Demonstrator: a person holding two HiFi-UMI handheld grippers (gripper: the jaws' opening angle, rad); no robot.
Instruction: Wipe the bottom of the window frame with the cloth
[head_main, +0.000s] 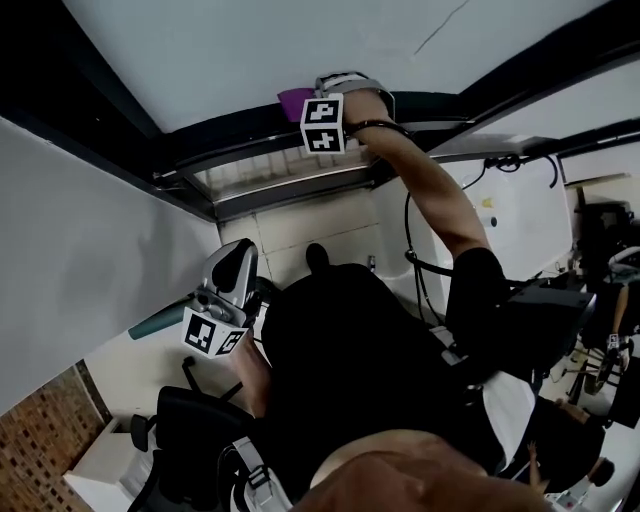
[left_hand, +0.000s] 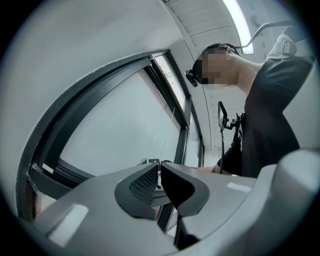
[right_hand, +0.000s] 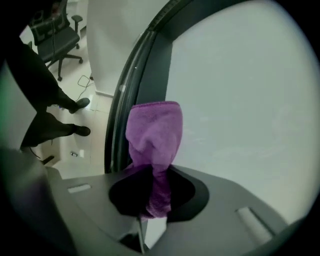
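A purple cloth (right_hand: 154, 130) hangs bunched between the jaws of my right gripper (right_hand: 155, 187), which is shut on it. In the head view that cloth (head_main: 292, 98) shows as a small purple patch against the dark window frame (head_main: 240, 135), with the right gripper (head_main: 308, 102) held up there on an outstretched arm. The frame (right_hand: 150, 75) runs just left of the cloth, and pale glass lies to its right. My left gripper (head_main: 225, 300) hangs low by the person's body, away from the frame. Its jaws (left_hand: 159, 172) are shut with nothing between them.
A white wall (head_main: 90, 250) stands on the left and a ribbed sill (head_main: 290, 170) lies below the frame. At the right is a white desk (head_main: 510, 210) with cables. An office chair (right_hand: 60, 35) and another person's legs (right_hand: 55, 120) are behind.
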